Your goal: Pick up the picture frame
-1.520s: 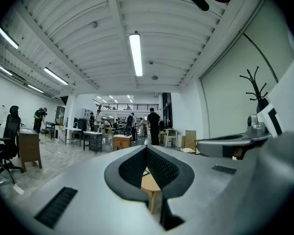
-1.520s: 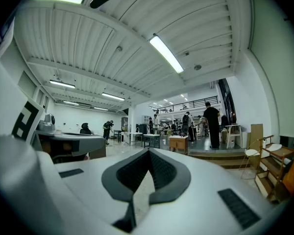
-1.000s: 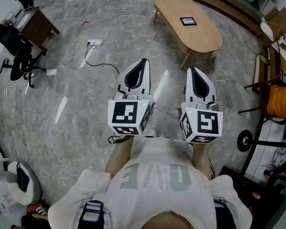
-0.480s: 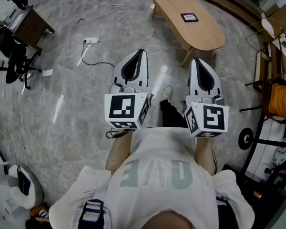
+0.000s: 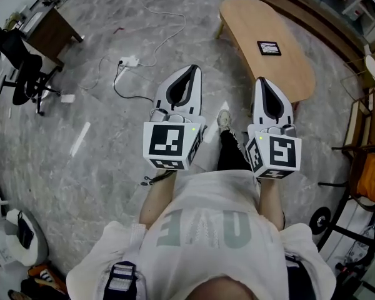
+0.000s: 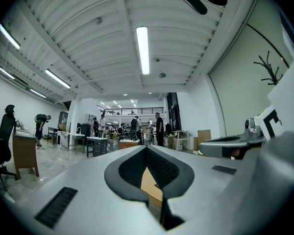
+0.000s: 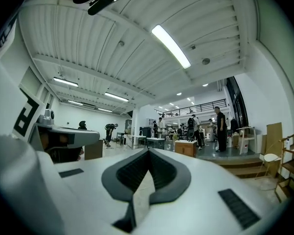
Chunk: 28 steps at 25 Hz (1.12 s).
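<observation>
The picture frame (image 5: 269, 48), small with a dark border, lies flat on the oval wooden table (image 5: 286, 74) at the head view's upper right. My left gripper (image 5: 193, 70) and right gripper (image 5: 261, 80) are held side by side, level, above the floor in front of me. Both are short of the table, and the right one's tip is near its front edge. In the left gripper view the jaws (image 6: 147, 147) meet at the tip with nothing held. In the right gripper view the jaws (image 7: 148, 151) also meet, empty.
A power strip with a cable (image 5: 129, 61) lies on the marble floor ahead to the left. A black office chair (image 5: 24, 64) and a brown desk (image 5: 52, 31) stand far left. Chairs and an orange cushion (image 5: 372, 174) line the right. My shoe (image 5: 224, 118) is stepping forward between the grippers.
I have walked forward: the table and frame are nearer and lower in the head view. Both grippers travelled with me, still side by side and still shut.
</observation>
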Motion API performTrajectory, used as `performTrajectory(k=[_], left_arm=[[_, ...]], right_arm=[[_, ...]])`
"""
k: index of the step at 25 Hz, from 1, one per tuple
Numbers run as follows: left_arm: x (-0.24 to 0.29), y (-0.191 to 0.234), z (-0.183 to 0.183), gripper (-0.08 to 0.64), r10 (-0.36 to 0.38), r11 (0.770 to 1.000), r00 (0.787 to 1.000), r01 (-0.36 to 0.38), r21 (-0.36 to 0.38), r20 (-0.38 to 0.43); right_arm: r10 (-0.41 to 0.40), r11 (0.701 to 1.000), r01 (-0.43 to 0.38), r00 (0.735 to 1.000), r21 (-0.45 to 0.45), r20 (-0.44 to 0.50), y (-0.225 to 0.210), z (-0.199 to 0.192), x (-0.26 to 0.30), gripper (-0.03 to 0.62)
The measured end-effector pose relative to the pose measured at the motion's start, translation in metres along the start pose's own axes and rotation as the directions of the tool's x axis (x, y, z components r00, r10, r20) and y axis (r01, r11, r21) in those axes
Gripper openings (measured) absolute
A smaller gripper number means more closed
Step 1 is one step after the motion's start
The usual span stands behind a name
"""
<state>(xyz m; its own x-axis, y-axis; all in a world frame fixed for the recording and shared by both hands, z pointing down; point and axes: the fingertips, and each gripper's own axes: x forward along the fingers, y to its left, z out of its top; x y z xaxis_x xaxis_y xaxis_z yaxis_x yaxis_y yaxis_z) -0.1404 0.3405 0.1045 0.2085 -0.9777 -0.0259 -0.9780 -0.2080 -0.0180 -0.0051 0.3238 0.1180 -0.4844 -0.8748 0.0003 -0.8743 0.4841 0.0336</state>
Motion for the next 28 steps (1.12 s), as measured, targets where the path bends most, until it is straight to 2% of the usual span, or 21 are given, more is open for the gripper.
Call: performTrajectory(k=[4, 8, 13, 20, 28], left_arm=[[0.117, 0.029, -0.005, 0.009, 0.03, 1.0, 1.0, -0.03, -0.001, 0.006], [0.238, 0.053, 0.004, 0.009, 0.059, 0.998, 0.997, -0.059, -0.009, 0.051], [0.347, 0.086, 0.023, 0.009, 0.102, 0.994, 0.994, -0.101, -0.036, 0.027], [0.414, 0.12, 0.054, 0.009, 0.089, 0.996, 0.996, -0.089, -0.018, 0.014], [0.445, 0.112, 0.052, 0.009, -0.002, 0.999, 1.0, 0.002, -0.052, -0.011]], right_arm=[[0.048, 0.998, -0.049, 0.998, -0.029, -0.03, -0.05, -0.008, 0.111, 0.005], [0.085, 0.996, -0.085, 0.995, 0.001, -0.044, -0.111, -0.005, 0.232, 0.005], [0.142, 0.99, -0.141, 0.988, 0.017, -0.063, -0.154, 0.014, 0.344, 0.005], [0.154, 0.988, -0.154, 0.987, 0.018, -0.037, -0.158, 0.045, 0.411, 0.005], [0.107, 0.994, -0.107, 0.994, 0.021, -0.01, -0.167, 0.059, 0.429, 0.005]])
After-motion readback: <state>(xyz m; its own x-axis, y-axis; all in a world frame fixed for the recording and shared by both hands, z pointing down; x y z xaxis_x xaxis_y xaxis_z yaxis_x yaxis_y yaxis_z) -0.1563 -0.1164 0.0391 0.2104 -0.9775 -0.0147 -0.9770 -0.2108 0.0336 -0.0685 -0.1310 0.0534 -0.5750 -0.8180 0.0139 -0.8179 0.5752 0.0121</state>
